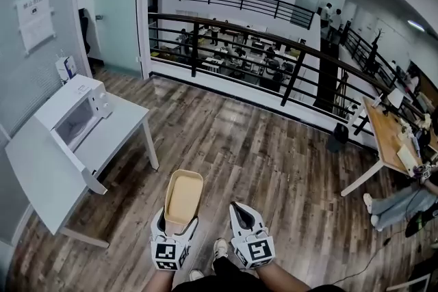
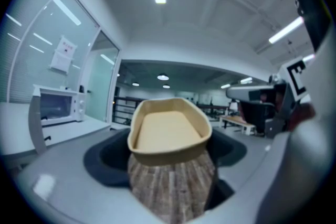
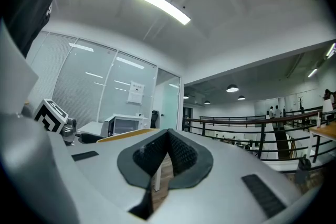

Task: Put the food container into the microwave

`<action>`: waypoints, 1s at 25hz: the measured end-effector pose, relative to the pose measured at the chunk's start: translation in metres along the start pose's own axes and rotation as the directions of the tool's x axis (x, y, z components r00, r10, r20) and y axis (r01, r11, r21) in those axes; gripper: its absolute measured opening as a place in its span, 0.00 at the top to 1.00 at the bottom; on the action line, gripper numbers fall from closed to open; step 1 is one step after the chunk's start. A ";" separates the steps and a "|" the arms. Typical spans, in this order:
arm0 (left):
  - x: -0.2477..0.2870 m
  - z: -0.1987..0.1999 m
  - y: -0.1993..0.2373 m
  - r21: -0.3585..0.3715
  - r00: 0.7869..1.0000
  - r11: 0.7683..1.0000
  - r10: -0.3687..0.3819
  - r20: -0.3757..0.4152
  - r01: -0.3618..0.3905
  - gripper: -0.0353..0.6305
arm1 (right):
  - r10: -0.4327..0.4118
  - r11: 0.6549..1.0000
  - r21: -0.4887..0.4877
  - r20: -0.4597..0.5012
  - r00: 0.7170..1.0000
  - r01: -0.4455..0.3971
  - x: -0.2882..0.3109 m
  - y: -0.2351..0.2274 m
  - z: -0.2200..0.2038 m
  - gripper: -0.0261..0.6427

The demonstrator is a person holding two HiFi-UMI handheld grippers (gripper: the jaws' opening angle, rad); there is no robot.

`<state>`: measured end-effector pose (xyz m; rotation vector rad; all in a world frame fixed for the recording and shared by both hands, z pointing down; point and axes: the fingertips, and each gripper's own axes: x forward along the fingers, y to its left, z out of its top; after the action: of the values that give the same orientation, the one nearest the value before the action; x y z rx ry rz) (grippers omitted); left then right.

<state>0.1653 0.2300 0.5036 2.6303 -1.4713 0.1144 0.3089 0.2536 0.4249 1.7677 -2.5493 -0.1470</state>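
Note:
A beige, empty food container (image 1: 184,195) sticks out forward from my left gripper (image 1: 176,219), which is shut on its near end above the wooden floor. In the left gripper view the container (image 2: 169,128) fills the centre between the jaws. The white microwave (image 1: 74,117) stands with its door closed on a white table (image 1: 41,174) to the left, well apart from both grippers. It also shows as the microwave (image 2: 56,106) and the microwave (image 3: 126,124) in the gripper views. My right gripper (image 1: 241,207) hangs beside the left one, shut with nothing in it (image 3: 167,139).
A black railing (image 1: 287,51) runs across behind, with a lower office level beyond it. A wooden desk (image 1: 390,137) with clutter stands at the right, and a seated person's legs (image 1: 400,205) are near it. A glass wall with a posted notice (image 1: 34,18) backs the microwave table.

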 end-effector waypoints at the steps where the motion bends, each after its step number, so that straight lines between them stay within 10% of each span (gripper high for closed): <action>1: 0.003 -0.001 0.001 0.000 1.000 1.000 0.003 -0.003 -0.003 0.28 | 0.004 1.000 0.002 -0.002 1.000 -0.004 0.004 -0.002 -0.003 0.96; 20: 0.130 0.045 0.056 0.041 0.983 0.983 0.177 0.047 -0.179 0.28 | 0.140 0.988 0.057 0.043 0.989 -0.143 0.154 -0.093 -0.016 0.96; 25: 0.145 0.052 0.058 -0.053 0.978 0.978 0.203 0.055 -0.201 0.28 | 0.176 0.982 0.067 0.047 0.983 -0.179 0.172 -0.114 -0.017 0.96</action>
<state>0.1916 0.0701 0.4750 2.4617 -1.7365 0.0198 0.3557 0.0517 0.4264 1.5634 -2.7579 -0.0887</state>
